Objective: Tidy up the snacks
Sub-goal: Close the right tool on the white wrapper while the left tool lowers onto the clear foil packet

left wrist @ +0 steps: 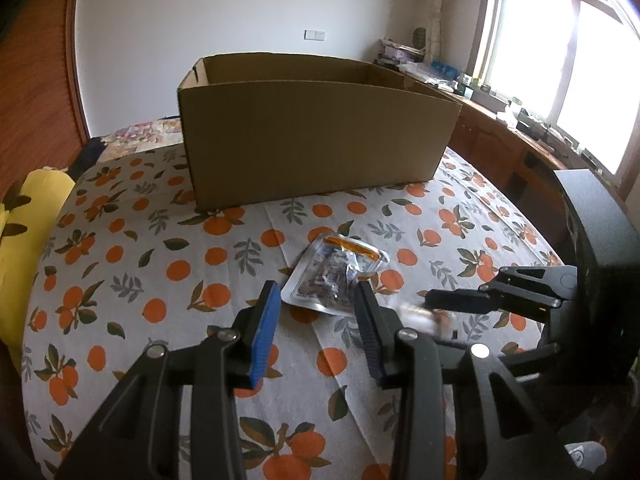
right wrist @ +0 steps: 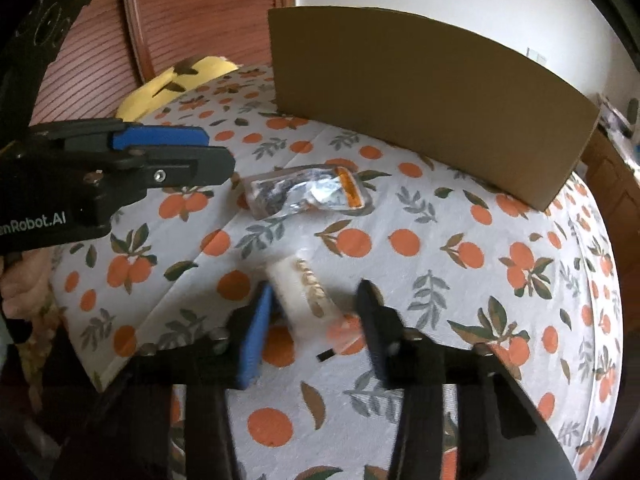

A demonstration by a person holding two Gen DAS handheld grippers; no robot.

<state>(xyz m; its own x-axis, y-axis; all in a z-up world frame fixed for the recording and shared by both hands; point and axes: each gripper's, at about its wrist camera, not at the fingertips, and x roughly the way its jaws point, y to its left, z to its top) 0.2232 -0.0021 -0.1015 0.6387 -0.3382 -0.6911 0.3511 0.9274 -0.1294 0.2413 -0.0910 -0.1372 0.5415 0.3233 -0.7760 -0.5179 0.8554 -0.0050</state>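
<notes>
both tools are down in front of the cardboard box [left wrist: 320, 128], which stands open-topped, ready to take the snacks. the left tool [left wrist: 316, 320] is spread wide and holds nothing, lined up on the clear snack packet [left wrist: 334, 276] lying flat on the worktop [left wrist: 160, 272] just short of the box. the right tool [right wrist: 314, 320] is also released, its fingers straddling a blurred white snack pack [right wrist: 298, 292] further from the box, likely about to close on it.
</notes>
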